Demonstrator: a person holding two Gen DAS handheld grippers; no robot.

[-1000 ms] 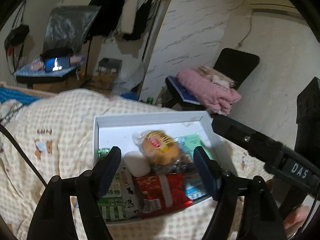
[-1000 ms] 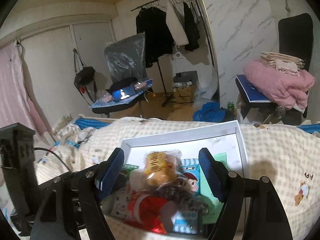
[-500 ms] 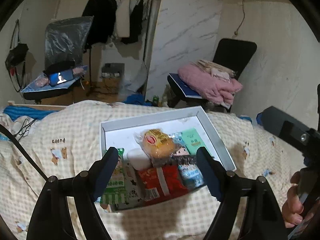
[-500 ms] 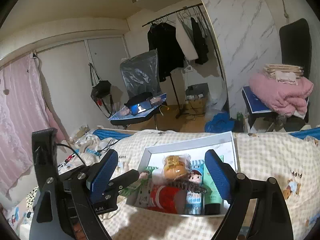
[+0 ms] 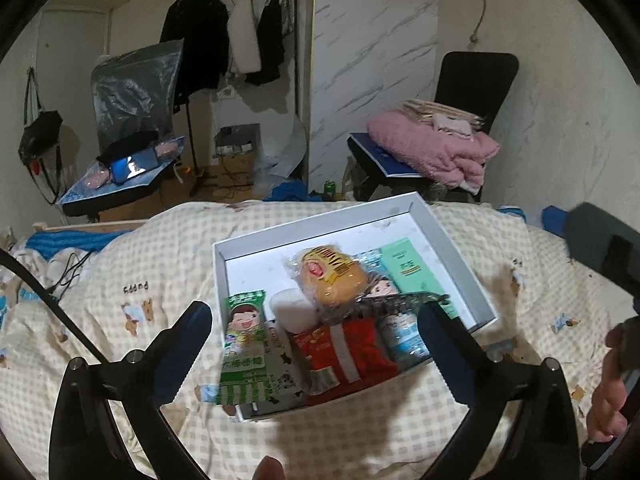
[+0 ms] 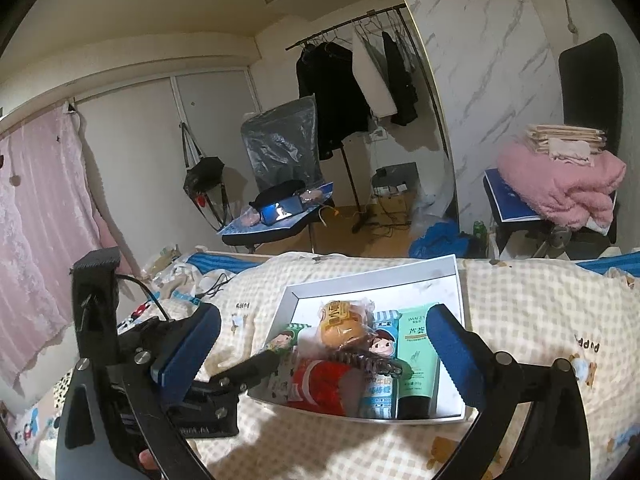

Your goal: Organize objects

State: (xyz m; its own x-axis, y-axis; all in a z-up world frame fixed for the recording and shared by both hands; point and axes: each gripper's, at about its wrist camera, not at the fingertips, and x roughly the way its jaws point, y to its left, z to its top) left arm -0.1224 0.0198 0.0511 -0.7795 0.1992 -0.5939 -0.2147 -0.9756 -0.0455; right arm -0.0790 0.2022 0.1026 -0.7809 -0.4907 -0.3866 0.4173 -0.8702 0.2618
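A white box (image 5: 452, 248) lies on the checked quilt. It holds a wrapped bun (image 5: 332, 280), a red packet (image 5: 344, 348), a green snack packet (image 5: 244, 340), a blue carton (image 5: 400, 336), a green tube (image 5: 408, 268) and a black hair clip (image 5: 400, 304). My left gripper (image 5: 314, 324) hovers over the box's near end, its jaws opening wide with nothing pressed between them. My right gripper (image 6: 324, 328) hangs above the same box (image 6: 460, 280), jaws also opening and touching nothing. The left gripper's finger (image 6: 244, 368) shows near the box's left edge.
The checked quilt (image 5: 120, 320) covers the bed all round the box. A black cable (image 5: 48, 300) crosses it at the left. Beyond the bed stand a chair with a pink blanket (image 5: 432, 152), a clothes rack (image 5: 240, 32) and a plastic-covered chair (image 5: 132, 92).
Both grippers have drawn back and up from the box, so it looks smaller. Their jaws have spread wider. The box and its contents stay put.
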